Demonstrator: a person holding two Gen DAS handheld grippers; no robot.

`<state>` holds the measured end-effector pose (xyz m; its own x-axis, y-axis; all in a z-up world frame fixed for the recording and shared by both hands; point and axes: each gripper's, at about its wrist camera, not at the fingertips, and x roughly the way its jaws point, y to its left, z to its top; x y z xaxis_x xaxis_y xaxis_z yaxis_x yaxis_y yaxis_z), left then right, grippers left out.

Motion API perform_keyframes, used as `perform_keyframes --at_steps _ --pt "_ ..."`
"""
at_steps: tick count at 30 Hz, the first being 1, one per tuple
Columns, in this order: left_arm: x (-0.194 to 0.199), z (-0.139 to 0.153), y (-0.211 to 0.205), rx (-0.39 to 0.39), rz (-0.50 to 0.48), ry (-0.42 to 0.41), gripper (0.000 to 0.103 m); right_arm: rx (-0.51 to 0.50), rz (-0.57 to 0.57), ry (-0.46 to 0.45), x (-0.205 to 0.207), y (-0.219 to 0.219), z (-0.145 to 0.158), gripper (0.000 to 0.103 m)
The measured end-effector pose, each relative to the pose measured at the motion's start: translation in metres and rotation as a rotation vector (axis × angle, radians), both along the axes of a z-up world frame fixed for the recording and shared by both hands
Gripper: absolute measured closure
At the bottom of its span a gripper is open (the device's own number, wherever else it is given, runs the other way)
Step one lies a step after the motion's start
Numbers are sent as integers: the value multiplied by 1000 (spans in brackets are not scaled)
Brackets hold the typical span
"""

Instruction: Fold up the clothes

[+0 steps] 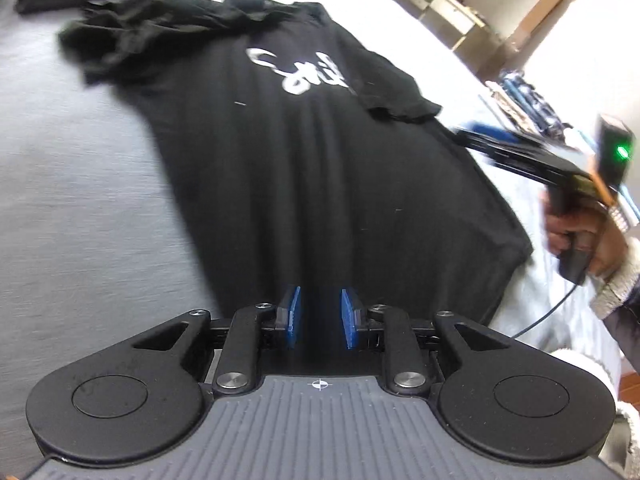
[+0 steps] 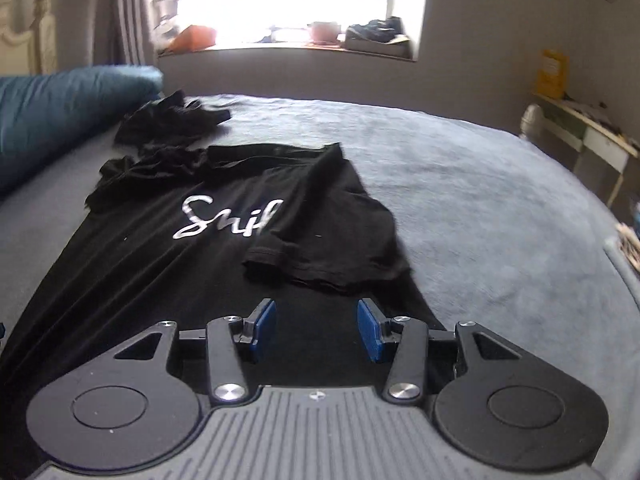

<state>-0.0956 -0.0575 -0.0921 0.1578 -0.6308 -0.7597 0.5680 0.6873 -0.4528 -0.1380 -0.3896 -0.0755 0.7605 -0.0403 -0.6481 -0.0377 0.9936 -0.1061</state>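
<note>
A black T-shirt (image 1: 304,168) with white script lettering lies flat on the grey bed (image 1: 80,208), collar at the far end. One sleeve (image 2: 320,248) is folded in over the shirt's chest and covers the end of the lettering. My left gripper (image 1: 320,316) hovers low over the near hem, open by a narrow gap with black fabric showing between the blue pads. My right gripper (image 2: 316,322) is open wide over the T-shirt (image 2: 160,264) just short of the folded sleeve. In the left wrist view the right gripper (image 1: 480,132) is blurred at the shirt's right edge, held by a hand (image 1: 584,240).
A pile of crumpled black clothes (image 2: 168,124) lies beyond the collar. A blue pillow (image 2: 60,112) rests at the far left of the bed (image 2: 480,200). A desk (image 2: 584,136) stands against the wall on the right, and a window sill with objects is behind.
</note>
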Motion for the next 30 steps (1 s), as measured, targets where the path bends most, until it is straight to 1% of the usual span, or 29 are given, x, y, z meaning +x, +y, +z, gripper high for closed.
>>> perform_keyframes --at_steps 5,7,8,9,10,11,12,15,18,20,23,26,27,28,29,30 --pt "-5 -16 -18 -27 -24 4 82 -77 80 53 51 27 -31 57" --pt "-3 -23 -17 -37 -19 23 82 -104 110 75 71 36 -44 59" --pt "-1 -26 -15 -48 -17 37 82 -97 117 83 79 37 -49 62" --pt "1 -29 -13 -58 -15 51 82 -71 116 89 85 34 -52 71" --pt "3 -32 -11 -68 -13 65 82 -25 103 87 89 27 -53 89" --pt "5 -34 -10 -78 -14 77 82 40 77 77 92 18 -51 97" --pt "7 -36 -9 -89 -16 89 82 100 47 59 94 7 -48 100" --pt "14 -42 -6 -117 -26 122 82 258 -47 -12 99 -31 -25 101" --pt "18 -46 -6 -130 -44 129 82 345 -131 -61 120 -75 -2 101" --pt "19 -48 -6 -140 -48 135 82 360 -184 -104 146 -104 15 101" --pt "21 -49 -3 -147 -37 155 82 353 -281 -209 192 -149 43 101" --pt "21 -49 -2 -145 -31 169 82 297 -410 -292 228 -186 61 100" --pt "22 -49 -2 -144 -32 172 82 297 -458 -304 236 -198 62 98" --pt "22 -49 -3 -142 -34 174 82 317 -509 -302 240 -210 61 93" --pt "23 -49 -3 -141 -38 177 82 351 -554 -293 243 -223 59 85" --pt "24 -49 -4 -141 -42 180 82 390 -596 -281 241 -233 54 59"
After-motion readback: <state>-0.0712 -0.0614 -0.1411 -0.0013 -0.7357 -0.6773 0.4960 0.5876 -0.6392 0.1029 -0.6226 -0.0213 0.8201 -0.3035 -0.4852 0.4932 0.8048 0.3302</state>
